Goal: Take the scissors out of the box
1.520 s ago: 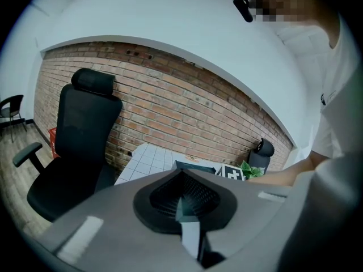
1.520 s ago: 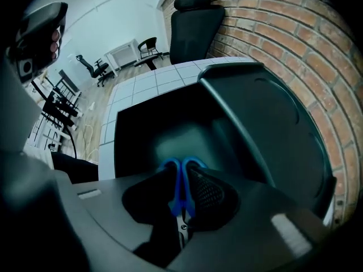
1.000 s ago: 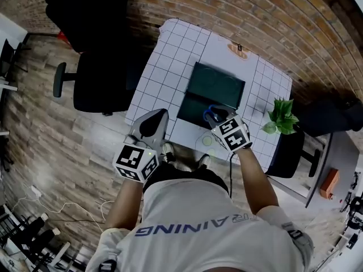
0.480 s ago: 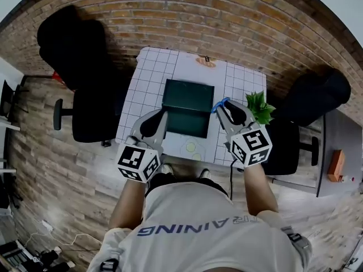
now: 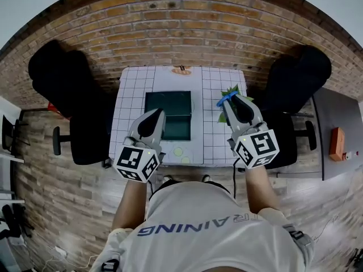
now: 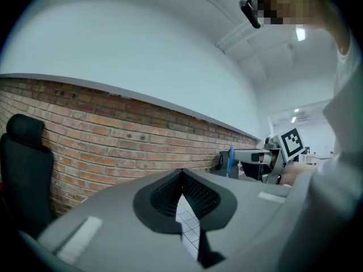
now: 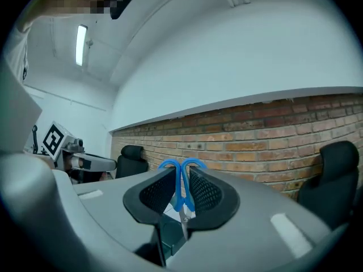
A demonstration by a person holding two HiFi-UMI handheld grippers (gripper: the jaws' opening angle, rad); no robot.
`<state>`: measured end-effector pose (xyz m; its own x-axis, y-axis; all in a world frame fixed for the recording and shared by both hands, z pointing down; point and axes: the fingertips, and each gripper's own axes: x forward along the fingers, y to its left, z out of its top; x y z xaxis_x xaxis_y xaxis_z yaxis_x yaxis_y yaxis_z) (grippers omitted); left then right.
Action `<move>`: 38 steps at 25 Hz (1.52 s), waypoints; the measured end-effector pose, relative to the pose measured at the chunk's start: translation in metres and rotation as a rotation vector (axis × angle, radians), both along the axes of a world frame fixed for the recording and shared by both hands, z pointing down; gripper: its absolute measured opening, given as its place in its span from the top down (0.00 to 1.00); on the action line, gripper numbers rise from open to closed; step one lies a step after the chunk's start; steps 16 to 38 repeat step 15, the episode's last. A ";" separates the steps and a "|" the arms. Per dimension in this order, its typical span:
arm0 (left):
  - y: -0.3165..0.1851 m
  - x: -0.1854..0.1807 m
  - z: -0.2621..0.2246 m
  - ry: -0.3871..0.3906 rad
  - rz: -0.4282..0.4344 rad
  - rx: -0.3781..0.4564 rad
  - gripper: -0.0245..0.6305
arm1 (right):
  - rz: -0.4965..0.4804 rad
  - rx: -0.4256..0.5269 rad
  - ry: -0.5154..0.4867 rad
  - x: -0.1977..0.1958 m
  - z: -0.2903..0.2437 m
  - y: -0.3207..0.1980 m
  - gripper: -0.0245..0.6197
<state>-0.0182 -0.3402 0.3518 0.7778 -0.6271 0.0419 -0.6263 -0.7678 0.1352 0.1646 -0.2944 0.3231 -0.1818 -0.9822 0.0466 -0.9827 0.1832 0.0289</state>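
Blue-handled scissors (image 5: 226, 99) are clamped in my right gripper (image 5: 231, 101), held in the air over the table's right side, beside the open dark green box (image 5: 169, 104). In the right gripper view the blue handle loops (image 7: 181, 169) stick up between the pads and the blades hang down, with the box (image 7: 169, 231) below. My left gripper (image 5: 156, 114) hovers over the box's near left corner, its tips together and empty. From the left gripper view, that gripper (image 6: 181, 177) points at the brick wall, and the scissors (image 6: 231, 162) show at the right.
The white gridded table (image 5: 130, 95) stands against a brick wall (image 5: 181, 21). A small green plant (image 5: 230, 89) sits behind the right gripper. Black office chairs (image 5: 62, 95) (image 5: 295, 78) flank the table. A small orange object (image 5: 181, 71) lies at the table's far edge.
The right gripper lifted the scissors up out of the box and carried them to the right. The left gripper rose too. The head view swung up, so the table looks farther off.
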 end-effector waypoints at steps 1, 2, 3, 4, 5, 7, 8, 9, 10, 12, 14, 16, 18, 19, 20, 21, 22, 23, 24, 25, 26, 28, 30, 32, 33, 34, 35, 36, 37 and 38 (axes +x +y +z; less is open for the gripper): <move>0.002 0.004 -0.002 0.001 0.005 0.004 0.96 | 0.000 0.004 -0.001 0.002 -0.001 0.003 0.82; 0.004 0.007 -0.003 0.001 0.010 0.006 0.96 | -0.003 0.007 0.000 0.004 -0.001 0.006 0.82; 0.007 0.010 -0.004 0.001 0.014 0.008 0.96 | -0.007 0.010 0.001 0.006 -0.001 0.009 0.82; 0.010 0.013 -0.005 0.000 0.017 0.010 0.96 | -0.011 0.013 0.002 0.008 -0.001 0.012 0.82; 0.012 0.014 -0.005 0.000 0.018 0.010 0.96 | -0.011 0.014 0.002 0.010 -0.001 0.014 0.82; 0.015 0.016 -0.005 0.000 0.016 0.008 0.96 | -0.006 0.016 -0.002 0.014 -0.001 0.017 0.82; 0.017 0.015 -0.005 -0.002 0.015 0.006 0.96 | -0.004 0.016 -0.005 0.015 0.000 0.019 0.82; 0.018 0.015 -0.005 -0.005 0.015 0.004 0.96 | -0.001 0.017 -0.007 0.016 0.000 0.021 0.82; 0.020 0.015 -0.004 -0.008 0.016 0.004 0.96 | 0.001 0.017 -0.008 0.017 0.001 0.022 0.82; 0.022 0.017 -0.004 -0.011 0.018 0.005 0.96 | 0.004 0.016 -0.012 0.020 0.003 0.024 0.82; 0.025 0.019 -0.005 -0.011 0.020 0.007 0.96 | 0.007 0.014 -0.015 0.023 0.004 0.026 0.82; 0.026 0.020 -0.005 -0.011 0.020 0.009 0.96 | 0.008 0.013 -0.016 0.024 0.004 0.027 0.82; 0.026 0.020 -0.005 -0.011 0.020 0.009 0.96 | 0.008 0.013 -0.016 0.024 0.004 0.027 0.82; 0.026 0.020 -0.005 -0.011 0.020 0.009 0.96 | 0.008 0.013 -0.016 0.024 0.004 0.027 0.82; 0.026 0.020 -0.005 -0.011 0.020 0.009 0.96 | 0.008 0.013 -0.016 0.024 0.004 0.027 0.82; 0.026 0.020 -0.005 -0.011 0.020 0.009 0.96 | 0.008 0.013 -0.016 0.024 0.004 0.027 0.82; 0.026 0.020 -0.005 -0.011 0.020 0.009 0.96 | 0.008 0.013 -0.016 0.024 0.004 0.027 0.82; 0.026 0.020 -0.005 -0.011 0.020 0.009 0.96 | 0.008 0.013 -0.016 0.024 0.004 0.027 0.82; 0.026 0.020 -0.005 -0.011 0.020 0.009 0.96 | 0.008 0.013 -0.016 0.024 0.004 0.027 0.82; 0.026 0.020 -0.005 -0.011 0.020 0.009 0.96 | 0.008 0.013 -0.016 0.024 0.004 0.027 0.82; 0.026 0.020 -0.005 -0.011 0.020 0.009 0.96 | 0.008 0.013 -0.016 0.024 0.004 0.027 0.82; 0.026 0.020 -0.005 -0.011 0.020 0.009 0.96 | 0.008 0.013 -0.016 0.024 0.004 0.027 0.82; 0.026 0.020 -0.005 -0.011 0.020 0.009 0.96 | 0.008 0.013 -0.016 0.024 0.004 0.027 0.82; 0.026 0.020 -0.005 -0.011 0.020 0.009 0.96 | 0.008 0.013 -0.016 0.024 0.004 0.027 0.82; 0.026 0.020 -0.005 -0.011 0.020 0.009 0.96 | 0.008 0.013 -0.016 0.024 0.004 0.027 0.82; 0.026 0.020 -0.005 -0.011 0.020 0.009 0.96 | 0.008 0.013 -0.016 0.024 0.004 0.027 0.82; 0.026 0.020 -0.005 -0.011 0.020 0.009 0.96 | 0.008 0.013 -0.016 0.024 0.004 0.027 0.82; 0.026 0.020 -0.005 -0.011 0.020 0.009 0.96 | 0.008 0.013 -0.016 0.024 0.004 0.027 0.82; 0.026 0.020 -0.005 -0.011 0.020 0.009 0.96 | 0.008 0.013 -0.016 0.024 0.004 0.027 0.82; 0.026 0.020 -0.005 -0.011 0.020 0.009 0.96 | 0.008 0.013 -0.016 0.024 0.004 0.027 0.82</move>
